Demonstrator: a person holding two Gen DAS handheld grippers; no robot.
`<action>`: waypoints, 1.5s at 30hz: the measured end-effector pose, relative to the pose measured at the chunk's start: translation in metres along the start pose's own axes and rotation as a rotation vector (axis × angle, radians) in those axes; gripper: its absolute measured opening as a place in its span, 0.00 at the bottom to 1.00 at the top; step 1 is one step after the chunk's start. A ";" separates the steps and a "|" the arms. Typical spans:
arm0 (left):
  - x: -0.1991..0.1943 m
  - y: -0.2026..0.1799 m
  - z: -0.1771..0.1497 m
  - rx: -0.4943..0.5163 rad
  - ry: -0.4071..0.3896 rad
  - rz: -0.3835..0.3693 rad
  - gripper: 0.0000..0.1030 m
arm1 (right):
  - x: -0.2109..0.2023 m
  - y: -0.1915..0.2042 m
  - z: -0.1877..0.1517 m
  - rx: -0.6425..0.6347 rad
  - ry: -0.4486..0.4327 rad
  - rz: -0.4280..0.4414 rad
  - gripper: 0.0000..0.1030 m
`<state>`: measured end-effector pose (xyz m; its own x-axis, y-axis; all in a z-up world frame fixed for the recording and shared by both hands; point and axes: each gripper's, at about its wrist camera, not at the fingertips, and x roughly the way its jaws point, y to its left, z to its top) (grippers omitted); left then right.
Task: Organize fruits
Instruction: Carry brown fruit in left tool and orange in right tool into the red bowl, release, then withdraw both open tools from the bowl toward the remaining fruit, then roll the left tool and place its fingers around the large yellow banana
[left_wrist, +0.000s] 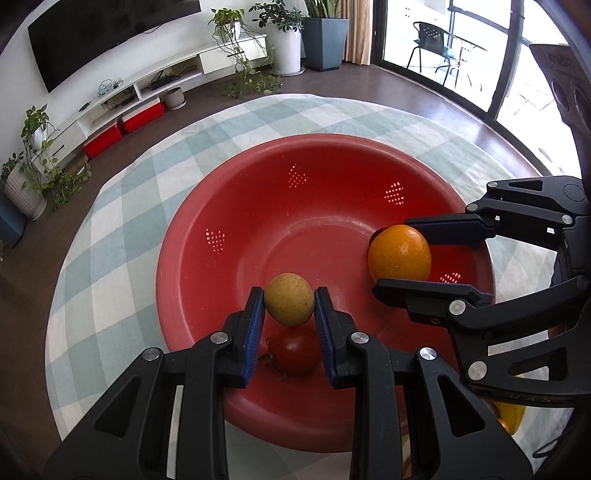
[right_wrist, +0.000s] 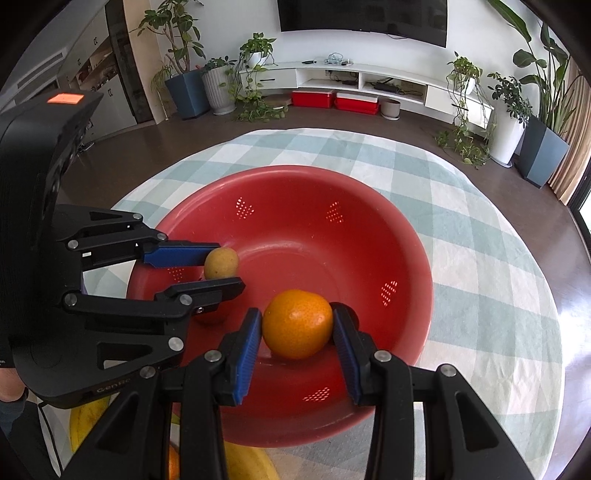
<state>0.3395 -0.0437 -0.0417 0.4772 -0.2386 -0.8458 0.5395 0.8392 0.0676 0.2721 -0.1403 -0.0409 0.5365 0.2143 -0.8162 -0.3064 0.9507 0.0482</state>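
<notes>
A red perforated bowl (left_wrist: 229, 206) (right_wrist: 406, 236) stands on a round table with a green-and-white checked cloth. My left gripper (left_wrist: 290, 304) (right_wrist: 221, 264) is shut on a small yellow-green fruit (left_wrist: 290, 303) (right_wrist: 221, 263), held over the bowl's near side. Under it a red tomato (left_wrist: 293, 350) with a dry stem lies on the bowl's floor. My right gripper (right_wrist: 297, 325) (left_wrist: 400, 254) is shut on an orange (right_wrist: 297, 324) (left_wrist: 400, 254), held inside the bowl toward its right wall in the left wrist view.
Yellow fruit (right_wrist: 83, 424) (left_wrist: 511, 415) and a bit of an orange one (right_wrist: 173, 461) lie on the cloth beside the bowl's near rim, mostly hidden by the grippers. Beyond the table are dark floor, potted plants, a TV shelf and glass doors.
</notes>
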 end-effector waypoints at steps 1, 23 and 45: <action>0.000 -0.001 0.000 0.002 0.000 0.001 0.25 | 0.000 0.001 0.000 -0.005 0.000 -0.005 0.42; -0.108 0.001 -0.047 -0.166 -0.151 0.042 0.76 | -0.091 0.001 -0.061 0.081 -0.153 0.070 0.69; -0.130 -0.048 -0.204 -0.748 -0.070 -0.203 0.77 | -0.125 0.057 -0.175 0.039 -0.208 0.139 0.69</action>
<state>0.1106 0.0468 -0.0427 0.4752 -0.4324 -0.7663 0.0216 0.8764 -0.4811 0.0502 -0.1523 -0.0366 0.6427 0.3815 -0.6644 -0.3601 0.9159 0.1776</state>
